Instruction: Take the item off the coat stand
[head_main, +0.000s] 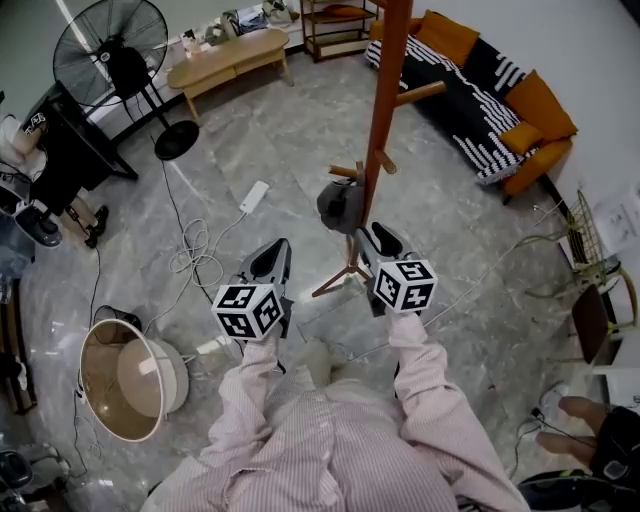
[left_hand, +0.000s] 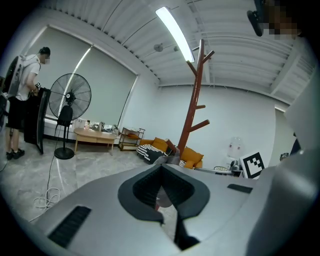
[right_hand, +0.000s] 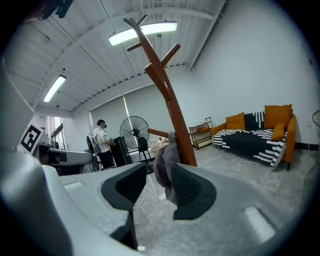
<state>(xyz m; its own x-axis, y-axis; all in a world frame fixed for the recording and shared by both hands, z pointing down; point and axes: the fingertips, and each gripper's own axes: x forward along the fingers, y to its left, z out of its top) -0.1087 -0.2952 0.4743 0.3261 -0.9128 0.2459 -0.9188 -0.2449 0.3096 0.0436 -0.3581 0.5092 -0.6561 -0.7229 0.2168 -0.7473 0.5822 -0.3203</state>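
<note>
The brown wooden coat stand (head_main: 386, 110) rises from the marble floor just ahead of me. A grey cloth item (head_main: 340, 205) hangs from one of its low pegs. My right gripper (head_main: 372, 238) is close beside the pole, just below and right of the item. In the right gripper view the grey item (right_hand: 163, 164) hangs just beyond the tips of my right gripper (right_hand: 154, 175), in line with the gap; the jaws stand apart and do not press it. My left gripper (head_main: 275, 252) hangs to the left of the stand, jaws together and empty. The left gripper (left_hand: 161, 170) faces the coat stand (left_hand: 194, 107).
A standing fan (head_main: 110, 50), a low wooden table (head_main: 228, 55) and a shelf (head_main: 335, 25) stand at the back. A striped sofa (head_main: 480, 75) with orange cushions is at the right. Cables (head_main: 195, 250), a power strip (head_main: 254, 196) and a round bin (head_main: 125, 380) lie to my left. A person (left_hand: 22, 100) stands far left.
</note>
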